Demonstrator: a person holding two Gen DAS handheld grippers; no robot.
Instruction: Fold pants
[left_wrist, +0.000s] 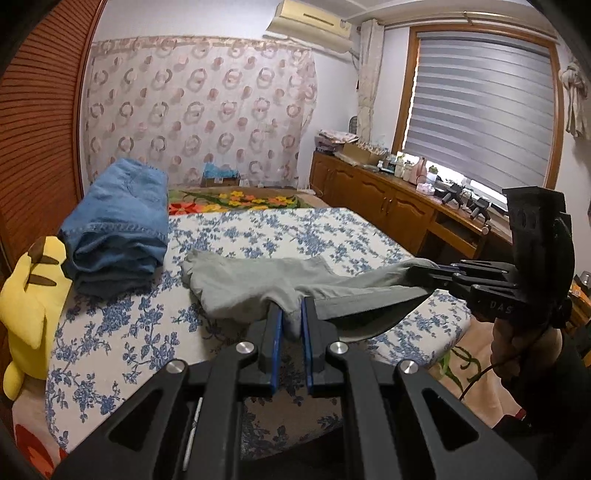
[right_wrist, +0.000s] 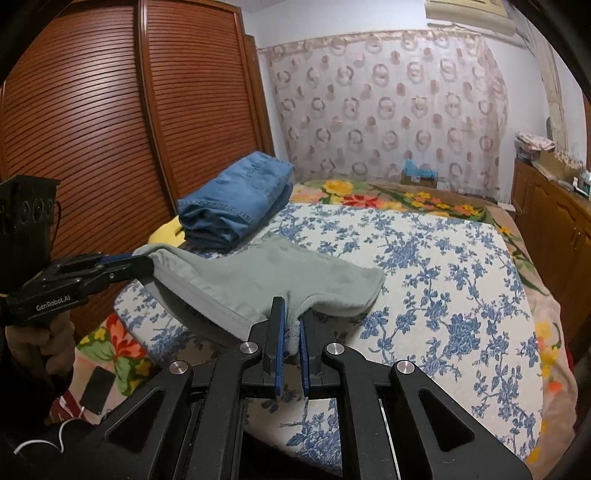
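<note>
The grey pants (left_wrist: 258, 284) hang lifted at their near edge over the floral bedspread (left_wrist: 258, 229), the far part draped on it. The left gripper (left_wrist: 291, 317) pinches one bunched corner tight between its blue pads; the right gripper (right_wrist: 291, 325) clamps the other. Each grip looks thin, so a sharp pull could slip the cloth free. The slack middle may crease if laid unevenly, and a swing too far could catch the folded jeans (left_wrist: 118, 229) beside the yellow plush toy (left_wrist: 29, 295).
</note>
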